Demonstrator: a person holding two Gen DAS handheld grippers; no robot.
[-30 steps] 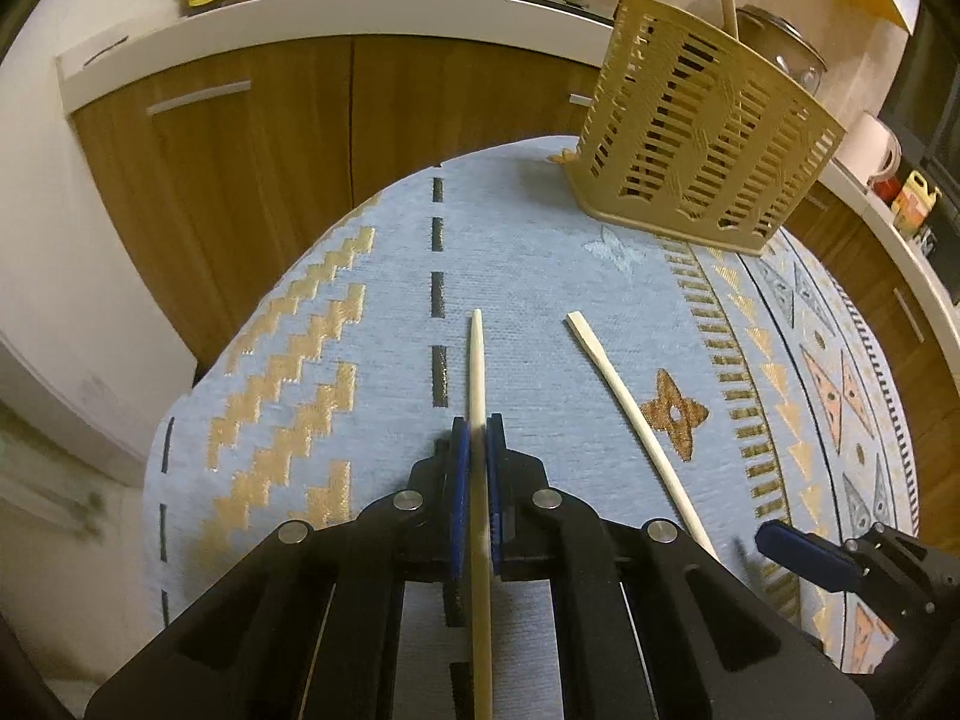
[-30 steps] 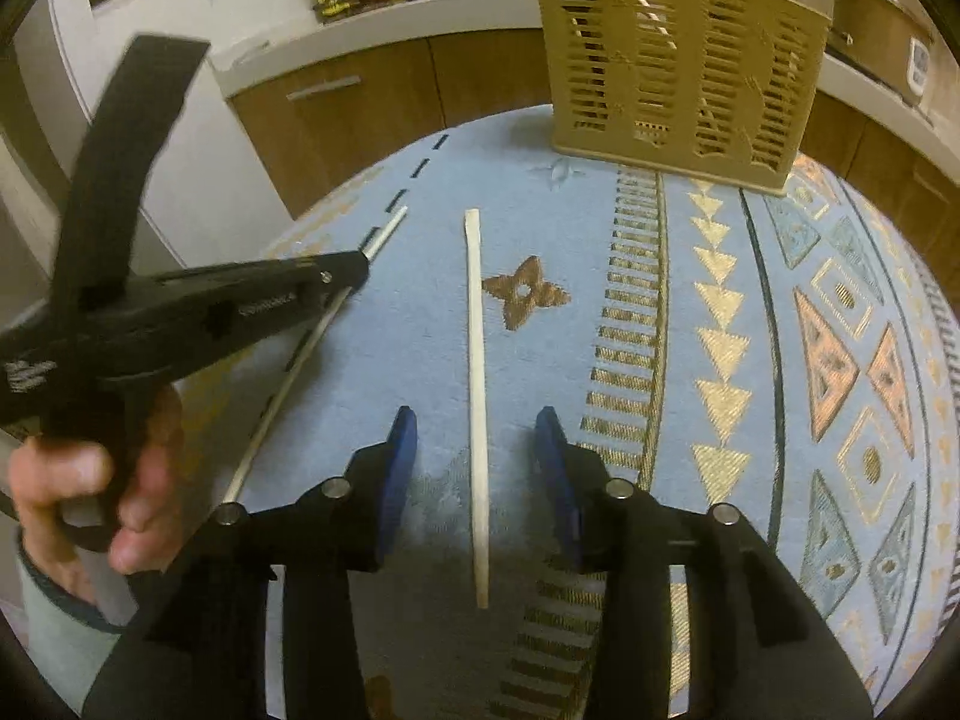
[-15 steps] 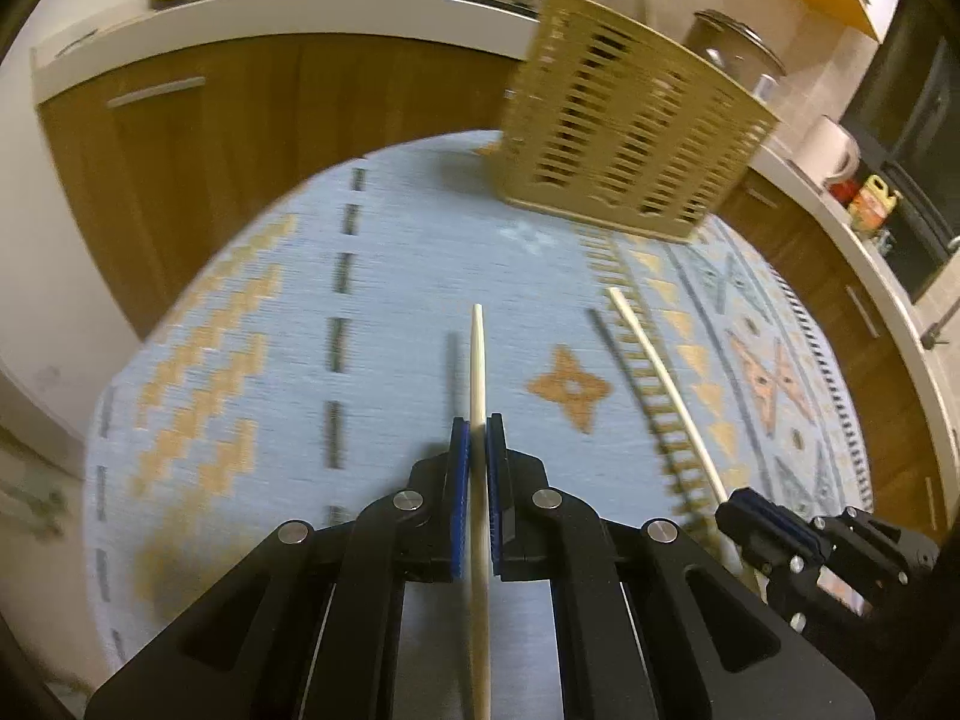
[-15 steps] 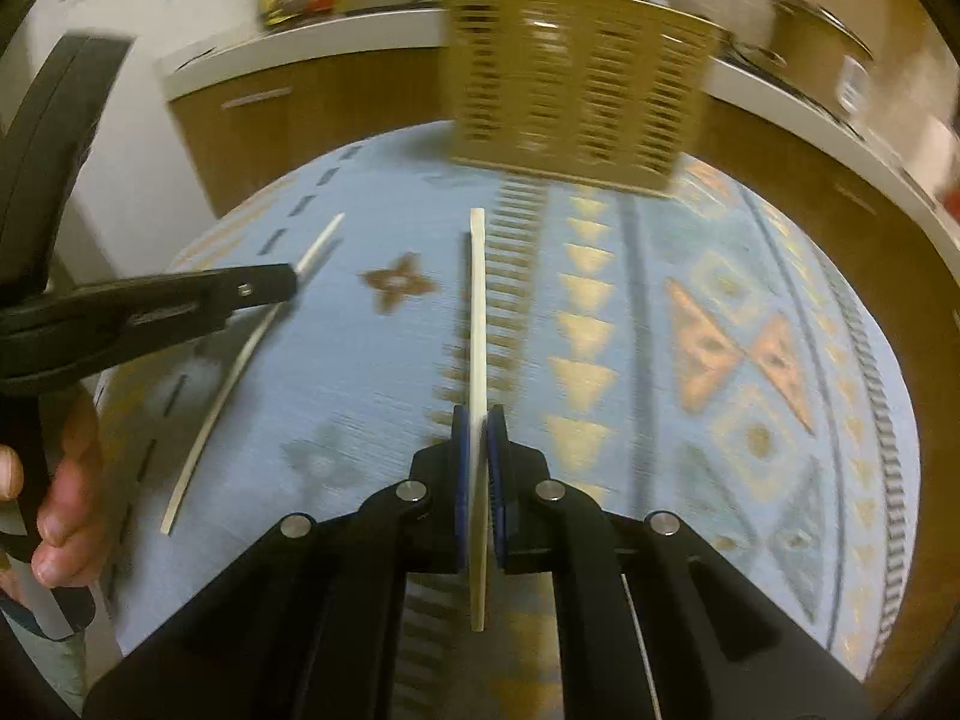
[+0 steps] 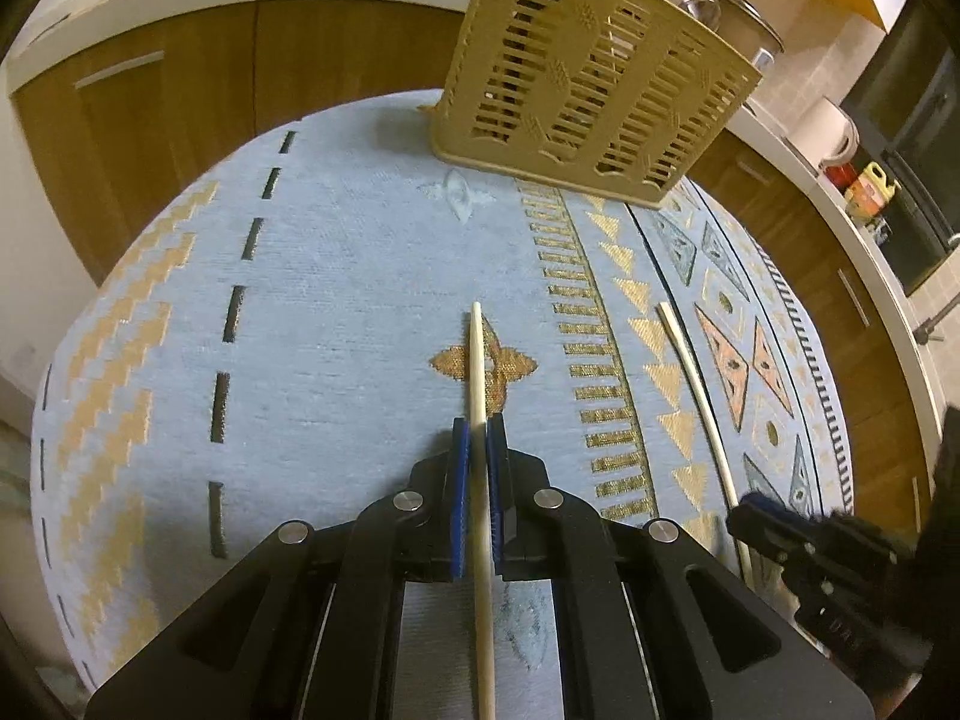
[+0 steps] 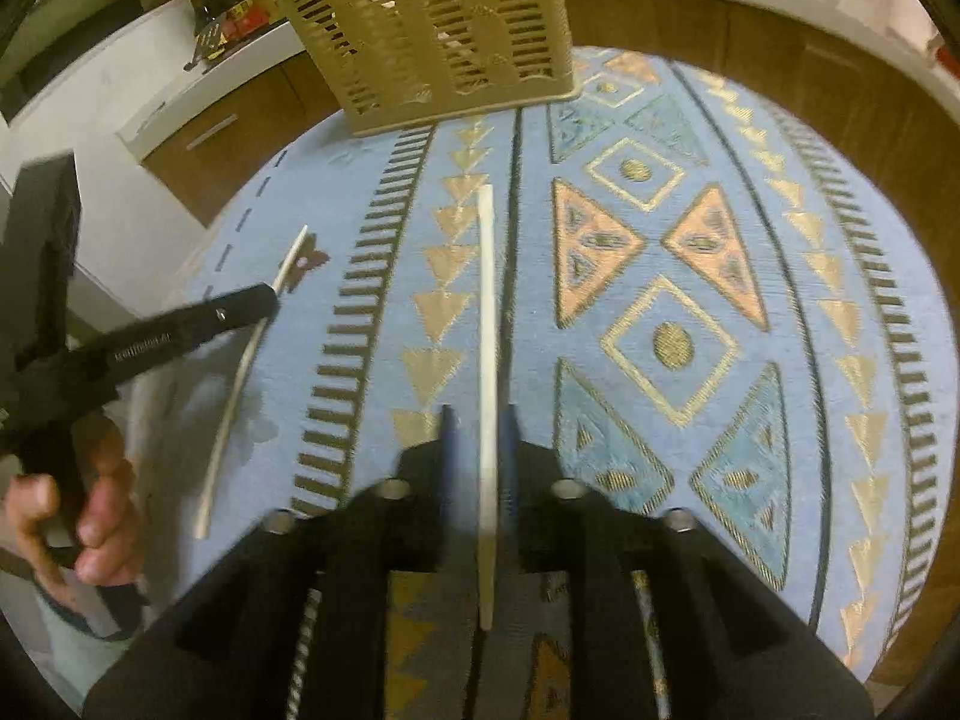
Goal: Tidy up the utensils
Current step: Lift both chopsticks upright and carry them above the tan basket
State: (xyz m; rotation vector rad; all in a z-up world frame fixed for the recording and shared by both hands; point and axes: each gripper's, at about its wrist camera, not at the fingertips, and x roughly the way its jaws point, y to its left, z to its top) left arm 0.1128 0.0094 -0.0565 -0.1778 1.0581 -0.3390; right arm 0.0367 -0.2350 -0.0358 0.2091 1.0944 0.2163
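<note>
Utensil basket (image 5: 591, 99) upright at far edge of patterned blue cloth (image 5: 336, 300). Left gripper (image 5: 478, 444) clamped on one chopstick (image 5: 478, 372), above cloth. Right gripper (image 6: 477, 438) clamped on second chopstick (image 6: 487, 300), tip toward basket.

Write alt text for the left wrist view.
The left tongs clamp a pale chopstick pointing forward above a blue patterned tablecloth. A tan slotted utensil basket stands beyond, and the right tongs grip a second chopstick.
</note>
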